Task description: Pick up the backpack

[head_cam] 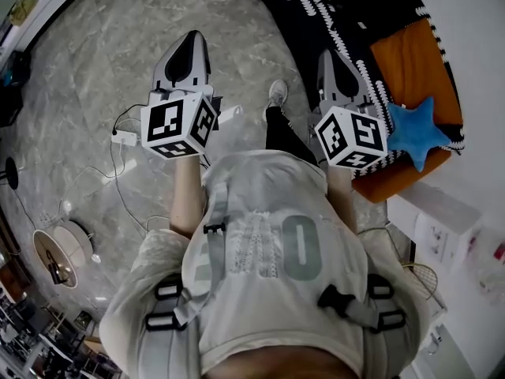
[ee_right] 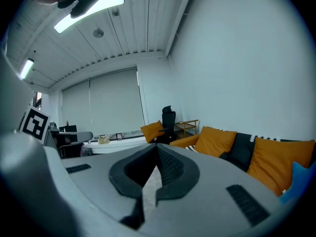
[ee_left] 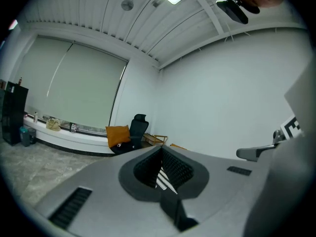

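Grey backpack straps with black buckles lie over the person's shoulders, the left strap [head_cam: 163, 316] and the right strap [head_cam: 372, 309]; another grey strap [head_cam: 215, 226] runs down the chest. The bag's body is hidden from view. My left gripper [head_cam: 190, 47] is held out level over the marble floor, jaws shut with nothing between them. My right gripper [head_cam: 334, 63] points toward the sofa, also shut and empty. In the left gripper view the left gripper [ee_left: 160, 149] has its jaws together, and in the right gripper view the right gripper [ee_right: 157, 148] does too.
An orange sofa [head_cam: 410, 54] with a black-and-white blanket [head_cam: 304, 6] and a blue star cushion [head_cam: 416, 129] stands ahead on the right. A white power strip [head_cam: 124, 137] with cables lies on the floor at the left. An office chair [ee_right: 168, 120] and orange cushions [ee_right: 215, 141] stand further off.
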